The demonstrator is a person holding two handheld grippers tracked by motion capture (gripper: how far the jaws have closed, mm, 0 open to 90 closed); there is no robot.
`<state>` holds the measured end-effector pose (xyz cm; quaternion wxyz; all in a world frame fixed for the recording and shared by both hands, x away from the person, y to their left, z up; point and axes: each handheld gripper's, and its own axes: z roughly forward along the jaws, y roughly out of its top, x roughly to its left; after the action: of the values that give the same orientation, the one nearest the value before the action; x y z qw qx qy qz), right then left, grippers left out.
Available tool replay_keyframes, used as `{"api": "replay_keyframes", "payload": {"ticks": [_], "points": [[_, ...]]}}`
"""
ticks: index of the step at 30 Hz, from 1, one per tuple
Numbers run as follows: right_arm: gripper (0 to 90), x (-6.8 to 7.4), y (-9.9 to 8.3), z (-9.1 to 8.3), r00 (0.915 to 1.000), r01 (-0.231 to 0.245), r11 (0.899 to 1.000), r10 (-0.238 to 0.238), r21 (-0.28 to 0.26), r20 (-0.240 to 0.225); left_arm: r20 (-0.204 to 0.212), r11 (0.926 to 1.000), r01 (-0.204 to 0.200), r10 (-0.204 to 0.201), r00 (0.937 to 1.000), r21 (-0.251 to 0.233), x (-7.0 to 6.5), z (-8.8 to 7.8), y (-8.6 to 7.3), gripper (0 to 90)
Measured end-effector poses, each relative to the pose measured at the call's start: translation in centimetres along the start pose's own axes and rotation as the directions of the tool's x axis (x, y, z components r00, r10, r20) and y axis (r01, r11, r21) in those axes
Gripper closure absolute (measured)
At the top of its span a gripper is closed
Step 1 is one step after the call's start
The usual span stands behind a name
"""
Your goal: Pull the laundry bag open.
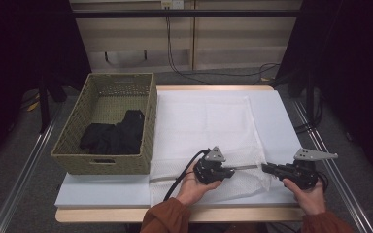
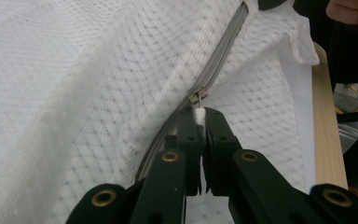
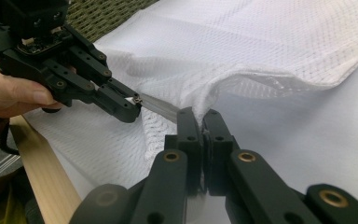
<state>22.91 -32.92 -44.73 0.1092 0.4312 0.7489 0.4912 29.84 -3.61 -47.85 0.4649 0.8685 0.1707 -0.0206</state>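
Two grippers work one zipper near the front edge of the surface (image 1: 272, 104). Left gripper (image 2: 200, 119): fingers closed on the white pull tab (image 2: 199, 115) of the zipper slider (image 2: 197, 97), which sits partway along the grey zipper (image 2: 219, 60). Right gripper (image 3: 199, 119): fingers closed on the corner of the white mesh laundry bag (image 3: 261, 51) where the zipper ends, apparently to anchor the fabric so the track stays taut while the slider is drawn along it. In the high view the left gripper (image 1: 229, 171) and right gripper (image 1: 267, 168) face each other across a short span of zipper, each gripped in one of the person's hands. The bag lies flat over the middle of the surface, its zippered edge toward the front. A woven basket (image 1: 148, 126) stands at the left edge and holds dark clothing (image 1: 114, 136), probably what the bag is meant to take.
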Motion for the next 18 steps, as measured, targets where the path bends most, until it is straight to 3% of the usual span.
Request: {"api": "replay_keyframes", "payload": {"ticks": [9, 13, 18], "points": [[87.5, -0.1, -0.05, 0.03, 1.0, -0.007, 1.0, 0.007, -0.001, 0.0, -0.006, 0.9999, 0.015, -0.015, 0.9999, -0.001, 0.28, -0.56, -0.33, 86.4], [87.4, -0.19, -0.06, -0.06, 0.9999, -0.011, 1.0, 0.011, 0.0, -0.006, -0.001, 0.9993, 0.024, -0.025, 0.9997, -0.027, 0.34, -0.75, -0.52, 86.3], [87.4, -0.19, -0.04, -0.04, 0.9999, -0.01, 1.0, 0.01, 0.0, -0.008, -0.014, 0.9997, 0.013, -0.013, 0.9998, -0.019, 0.54, -1.12, -0.53, 86.4]]}}
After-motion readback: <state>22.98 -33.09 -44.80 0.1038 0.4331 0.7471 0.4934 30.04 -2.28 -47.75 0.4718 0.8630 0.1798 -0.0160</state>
